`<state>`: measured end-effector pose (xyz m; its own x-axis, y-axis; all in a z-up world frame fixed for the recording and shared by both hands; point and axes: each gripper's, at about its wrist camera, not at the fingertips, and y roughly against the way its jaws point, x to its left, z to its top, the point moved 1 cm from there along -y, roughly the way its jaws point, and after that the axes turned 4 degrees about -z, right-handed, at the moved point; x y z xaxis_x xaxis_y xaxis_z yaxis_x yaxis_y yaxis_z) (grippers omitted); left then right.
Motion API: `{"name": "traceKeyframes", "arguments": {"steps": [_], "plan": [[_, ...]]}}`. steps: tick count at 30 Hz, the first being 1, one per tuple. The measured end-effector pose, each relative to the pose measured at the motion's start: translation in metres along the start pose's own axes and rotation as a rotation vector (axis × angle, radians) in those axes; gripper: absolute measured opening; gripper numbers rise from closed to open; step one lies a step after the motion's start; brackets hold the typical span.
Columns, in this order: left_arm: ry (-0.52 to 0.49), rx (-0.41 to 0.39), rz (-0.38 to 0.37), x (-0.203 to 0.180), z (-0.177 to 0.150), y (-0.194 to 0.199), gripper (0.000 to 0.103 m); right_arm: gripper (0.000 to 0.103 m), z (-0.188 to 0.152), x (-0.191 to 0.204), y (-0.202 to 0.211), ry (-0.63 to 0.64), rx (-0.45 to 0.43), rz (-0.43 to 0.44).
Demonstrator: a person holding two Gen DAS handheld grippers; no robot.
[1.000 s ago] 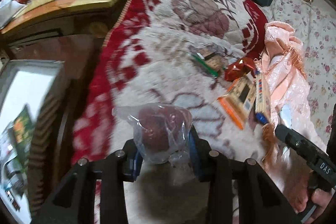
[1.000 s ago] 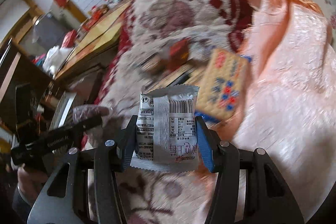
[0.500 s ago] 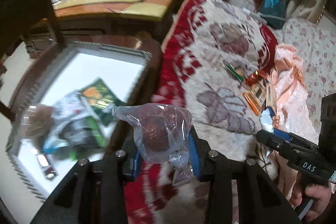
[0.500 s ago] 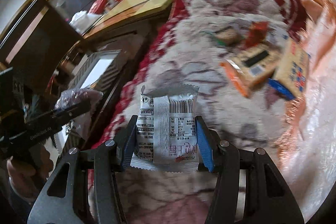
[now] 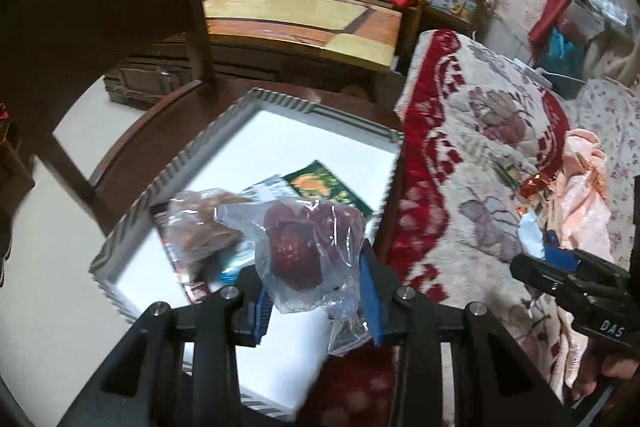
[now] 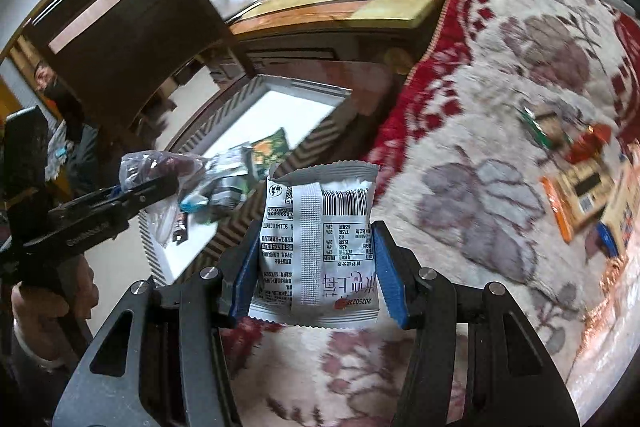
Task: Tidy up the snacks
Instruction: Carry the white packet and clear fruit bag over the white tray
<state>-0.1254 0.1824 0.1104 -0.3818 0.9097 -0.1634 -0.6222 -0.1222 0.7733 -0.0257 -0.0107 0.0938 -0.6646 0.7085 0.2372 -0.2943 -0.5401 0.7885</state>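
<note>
The left gripper [image 5: 316, 291] is clamping a clear bag of red snacks [image 5: 308, 251] right over the white tray [image 5: 320, 115]; the right gripper [image 6: 316, 279] is pinching a white packet [image 6: 316, 247] above the blanket [image 6: 500, 87], tray lying leftward.

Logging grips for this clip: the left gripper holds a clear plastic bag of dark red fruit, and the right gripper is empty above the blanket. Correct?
Not quite. The left gripper does hold the clear plastic bag of dark red fruit, but the right gripper is not empty: the right wrist view shows it clamped on a white barcoded snack packet above the patterned blanket.
</note>
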Motion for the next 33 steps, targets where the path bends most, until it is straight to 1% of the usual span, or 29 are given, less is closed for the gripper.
{"name": "traceKeyframes", "arguments": {"steps": [9,16,24,30,33], "plan": [[0.026,-0.006,0.046,0.027,-0.005,0.000,0.040,0.052,0.007,0.041,-0.018,0.078,0.033,0.024],[0.062,0.001,0.058,0.047,-0.007,-0.004,0.040,0.052,0.016,0.070,-0.031,0.136,0.049,0.039],[0.096,0.013,0.066,0.064,-0.013,-0.010,0.040,0.052,0.023,0.087,-0.048,0.166,0.077,0.047],[0.104,0.018,0.070,0.068,-0.014,-0.013,0.040,0.052,0.025,0.097,-0.057,0.188,0.096,0.051],[0.098,0.009,0.085,0.070,-0.013,-0.012,0.040,0.052,0.027,0.100,-0.063,0.190,0.107,0.056]]}}
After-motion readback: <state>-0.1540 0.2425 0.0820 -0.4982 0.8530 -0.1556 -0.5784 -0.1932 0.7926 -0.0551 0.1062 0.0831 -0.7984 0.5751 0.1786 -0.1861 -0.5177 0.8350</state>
